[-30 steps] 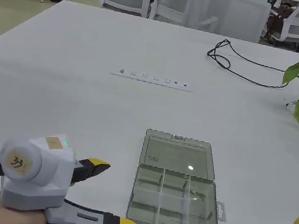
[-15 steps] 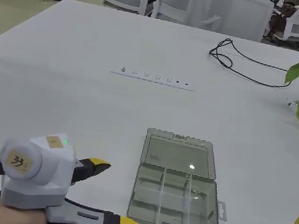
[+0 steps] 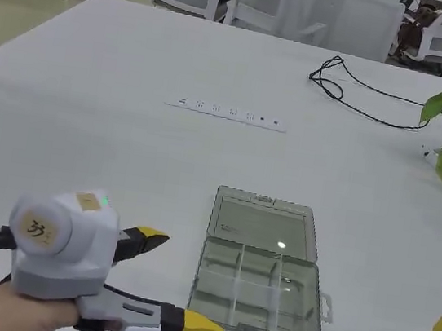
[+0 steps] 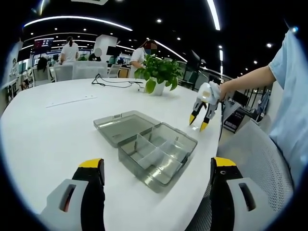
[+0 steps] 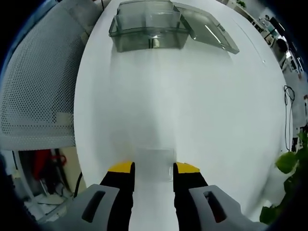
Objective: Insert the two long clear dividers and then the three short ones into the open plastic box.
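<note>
The right gripper (image 5: pixel 153 168) has its fingers (image 5: pixel 120 169) closed on a small clear divider (image 5: pixel 154 156), above the white bench (image 5: pixel 192 96). The left gripper (image 4: pixel 157 166) has its fingers (image 4: pixel 90 166) wide apart, holding nothing. The open plastic box (image 3: pixel 259 290) sits between them on the near part of the bench, with other dividers (image 3: pixel 236 283) standing inside.

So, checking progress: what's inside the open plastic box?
Clear dividers stand in the plastic box, forming compartments. Nothing covers them, yet their transparency leaves the count unclear.
</note>
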`<control>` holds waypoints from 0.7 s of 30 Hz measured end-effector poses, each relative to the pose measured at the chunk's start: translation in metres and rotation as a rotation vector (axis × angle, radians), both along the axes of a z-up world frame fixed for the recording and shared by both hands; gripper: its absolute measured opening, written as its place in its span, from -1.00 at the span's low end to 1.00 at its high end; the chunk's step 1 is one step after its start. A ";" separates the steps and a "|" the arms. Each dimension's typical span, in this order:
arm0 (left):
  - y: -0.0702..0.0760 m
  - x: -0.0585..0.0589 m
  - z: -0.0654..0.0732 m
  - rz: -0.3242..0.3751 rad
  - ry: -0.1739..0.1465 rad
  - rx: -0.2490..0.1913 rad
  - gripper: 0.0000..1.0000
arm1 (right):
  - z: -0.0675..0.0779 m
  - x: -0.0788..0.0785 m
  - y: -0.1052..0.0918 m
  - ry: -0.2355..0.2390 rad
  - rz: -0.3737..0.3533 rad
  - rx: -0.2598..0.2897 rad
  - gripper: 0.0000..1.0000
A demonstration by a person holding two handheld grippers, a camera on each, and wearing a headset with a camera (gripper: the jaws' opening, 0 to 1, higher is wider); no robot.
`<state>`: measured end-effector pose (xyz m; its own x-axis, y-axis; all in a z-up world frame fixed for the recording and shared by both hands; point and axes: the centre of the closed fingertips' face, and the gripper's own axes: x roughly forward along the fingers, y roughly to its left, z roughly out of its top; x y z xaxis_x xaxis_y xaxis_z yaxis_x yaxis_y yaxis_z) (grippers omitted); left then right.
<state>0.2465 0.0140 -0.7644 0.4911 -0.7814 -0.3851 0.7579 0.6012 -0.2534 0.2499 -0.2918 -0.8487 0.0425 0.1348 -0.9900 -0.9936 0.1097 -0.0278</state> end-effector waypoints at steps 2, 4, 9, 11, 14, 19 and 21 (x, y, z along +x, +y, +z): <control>-0.001 0.000 0.000 0.001 0.000 -0.002 0.86 | 0.005 -0.002 0.006 -0.008 0.000 0.013 -0.36; -0.002 0.000 -0.001 -0.005 0.003 0.000 0.85 | 0.010 -0.002 0.013 -0.025 0.003 0.026 -0.36; -0.007 0.000 -0.001 -0.012 0.011 0.003 0.83 | 0.026 0.004 0.035 -0.079 0.008 0.072 -0.36; -0.008 0.001 -0.001 -0.012 0.013 0.007 0.81 | 0.031 0.006 0.042 -0.096 0.009 0.085 -0.36; -0.011 0.003 0.002 -0.005 0.029 -0.011 0.77 | 0.044 0.010 0.058 -0.134 0.024 0.120 -0.36; -0.018 0.005 0.001 0.002 0.054 0.021 0.74 | 0.064 0.016 0.085 -0.207 0.052 0.183 -0.36; -0.024 0.005 0.003 -0.004 0.056 0.012 0.71 | 0.073 0.020 0.099 -0.251 0.072 0.215 -0.36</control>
<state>0.2518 -0.0100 -0.7611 0.4651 -0.7787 -0.4210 0.7452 0.6012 -0.2886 0.2704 -0.1929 -0.7758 0.2646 0.3509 -0.8983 -0.9640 0.0698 -0.2567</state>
